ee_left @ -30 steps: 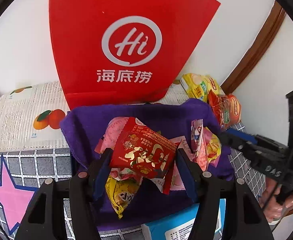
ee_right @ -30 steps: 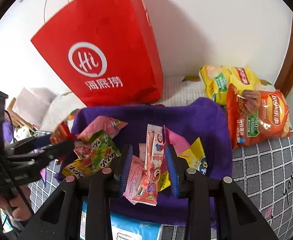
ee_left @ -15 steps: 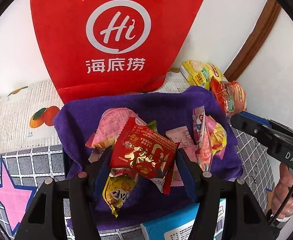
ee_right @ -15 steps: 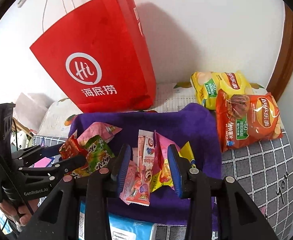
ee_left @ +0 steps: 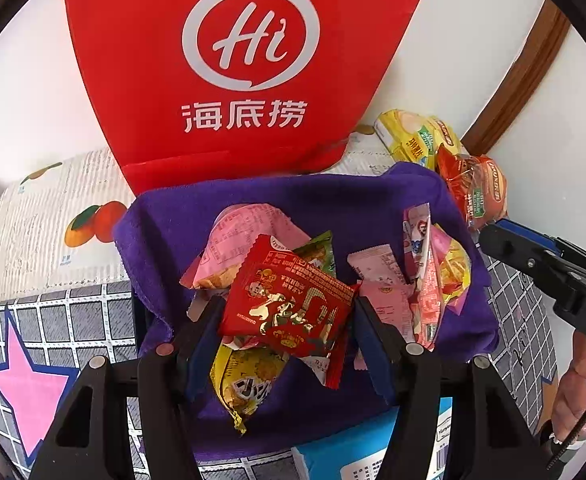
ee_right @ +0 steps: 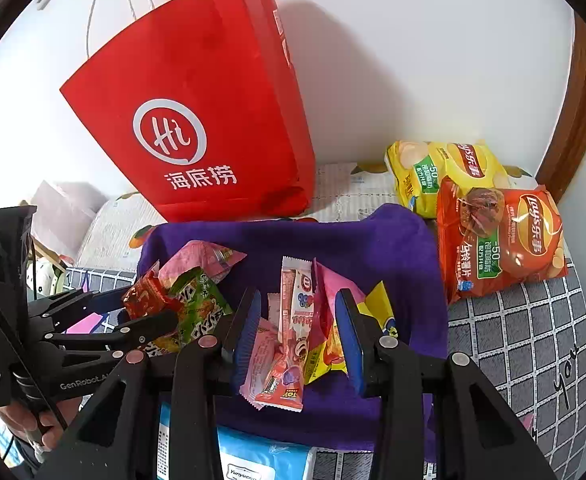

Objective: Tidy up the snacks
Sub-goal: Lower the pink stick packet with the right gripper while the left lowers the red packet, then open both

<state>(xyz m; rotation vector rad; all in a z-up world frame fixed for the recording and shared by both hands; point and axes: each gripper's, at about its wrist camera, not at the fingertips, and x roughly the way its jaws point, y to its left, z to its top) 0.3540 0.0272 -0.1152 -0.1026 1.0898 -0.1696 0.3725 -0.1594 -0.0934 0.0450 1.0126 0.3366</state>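
1. While hovering over the purple cloth [ee_left: 301, 208], the left claw [ee_left: 289, 332] is gripping a red snack packet [ee_left: 289, 304], lifted above the loose snacks.
2. Right claw [ee_right: 297, 332] is clamping a bunch of pink stick packets [ee_right: 289, 344] near the cloth's right side.
3. Red paper bag [ee_right: 209, 120] is standing far behind; two chip bags [ee_right: 493, 232] are lying far right.

The right hand-held gripper [ee_right: 299, 338] has a pink-and-white snack bar wrapper [ee_right: 289, 336] between its blue pads above a purple towel [ee_right: 393, 248]. A red paper bag [ee_right: 213, 100] stands behind the towel. Two Lay's chip bags [ee_right: 493, 236] lie at the right on the checked surface [ee_right: 533, 340].
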